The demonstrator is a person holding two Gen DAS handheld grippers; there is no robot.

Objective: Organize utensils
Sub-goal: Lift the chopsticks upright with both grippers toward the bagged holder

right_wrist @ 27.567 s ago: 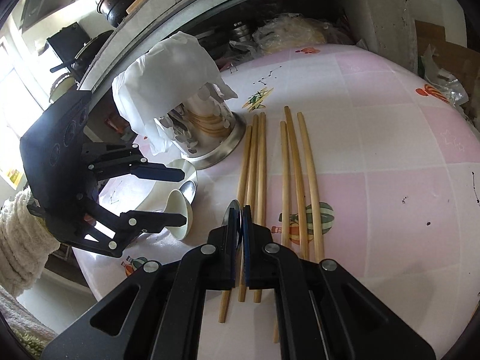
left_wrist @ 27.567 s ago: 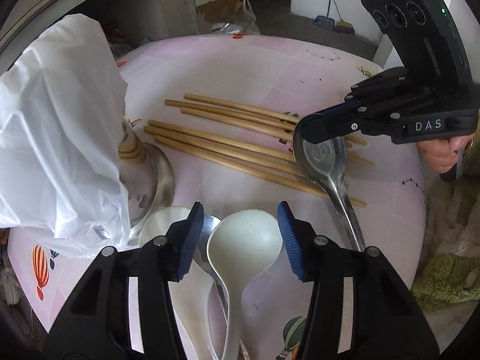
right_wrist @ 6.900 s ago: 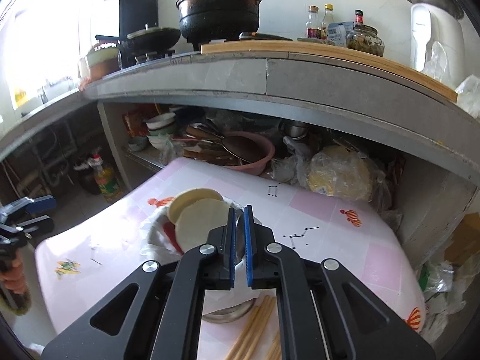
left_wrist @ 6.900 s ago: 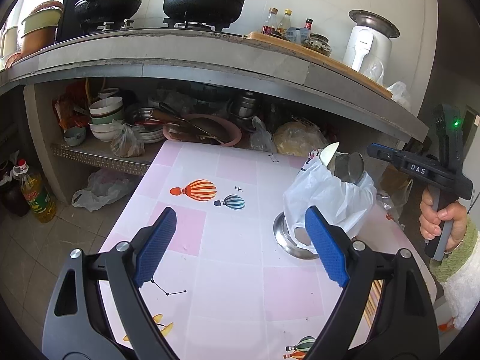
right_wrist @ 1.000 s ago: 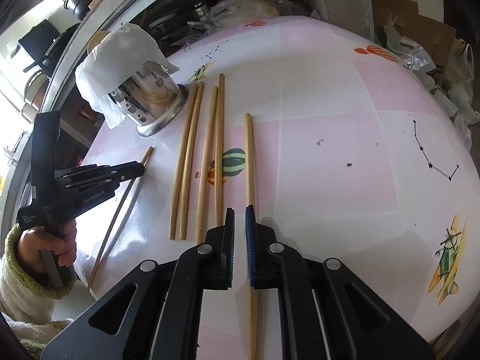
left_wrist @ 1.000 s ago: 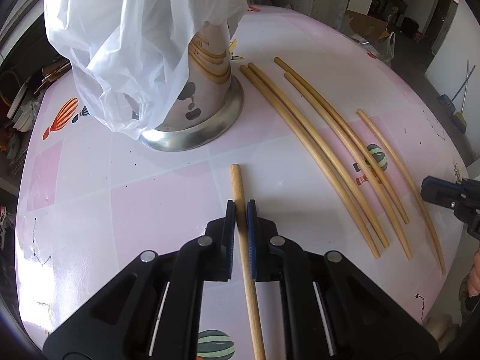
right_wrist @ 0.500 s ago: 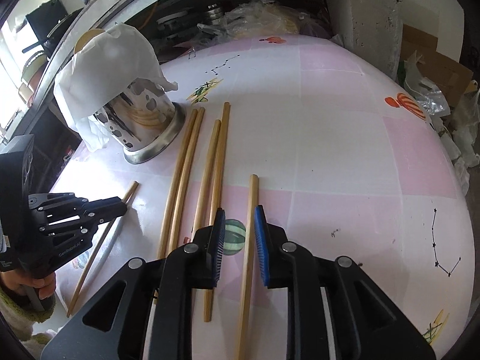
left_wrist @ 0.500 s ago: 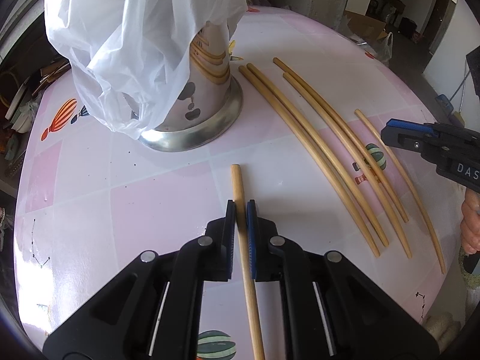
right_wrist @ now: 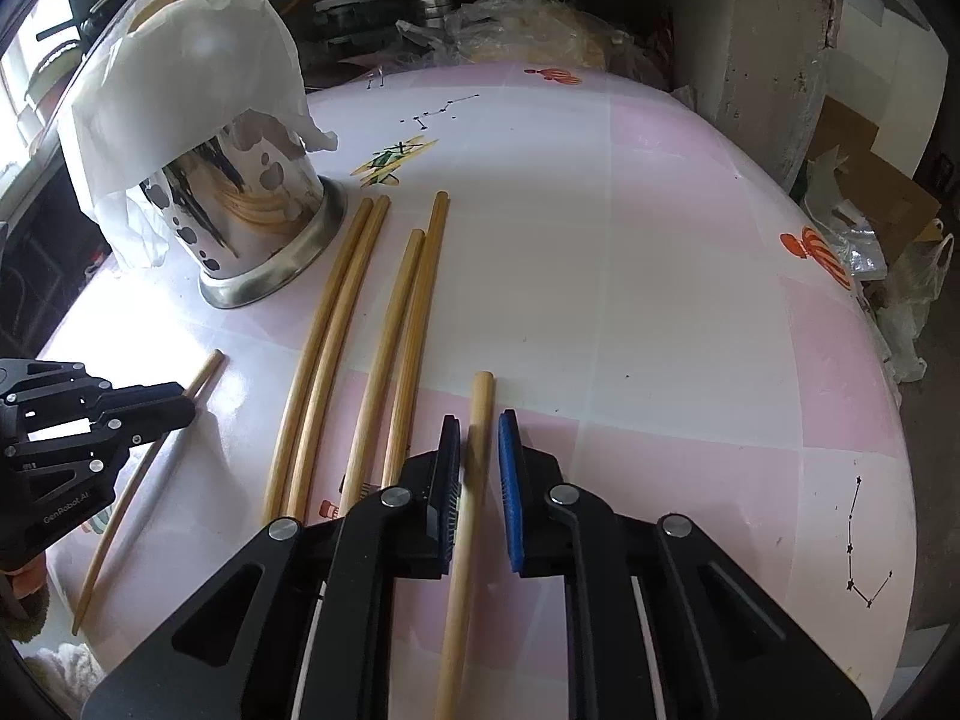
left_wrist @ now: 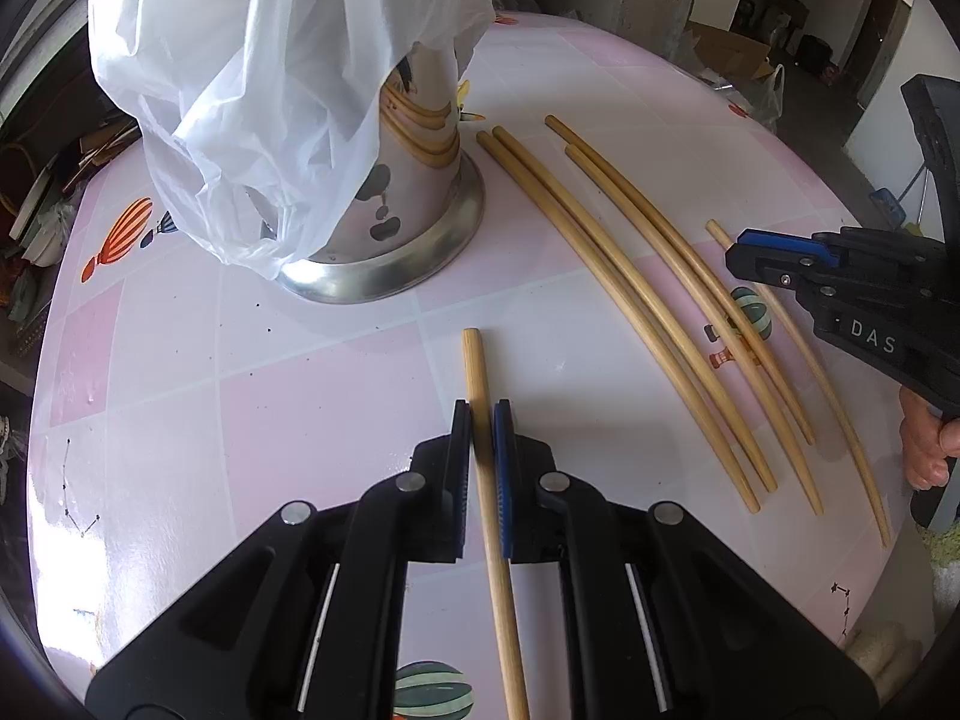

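My left gripper [left_wrist: 480, 414] is shut on a wooden chopstick [left_wrist: 474, 360] that lies on the pink table, in front of the steel utensil holder [left_wrist: 420, 240]. A white plastic bag [left_wrist: 270, 60] drapes over the holder. My right gripper [right_wrist: 477, 420] straddles a separate chopstick [right_wrist: 480, 387]. Its jaws are closing, with a thin gap still showing at the right pad. Several more chopsticks [right_wrist: 336, 330] lie side by side between the two grippers. The right wrist view shows the left gripper [right_wrist: 174, 405] at the left edge. The left wrist view shows the right gripper [left_wrist: 738, 249] at the right.
The pink tablecloth [right_wrist: 660, 270] ends in a rounded edge to the right and near side. A cluttered shelf [right_wrist: 420, 6] runs behind the table. Cardboard and plastic bags [right_wrist: 870, 222] lie on the floor beyond the right edge. A hand [left_wrist: 930, 450] grips the right handle.
The right gripper moved forward over the lone chopstick, opened around it, and its jaws have since narrowed. The left gripper stayed still, shut on its chopstick.
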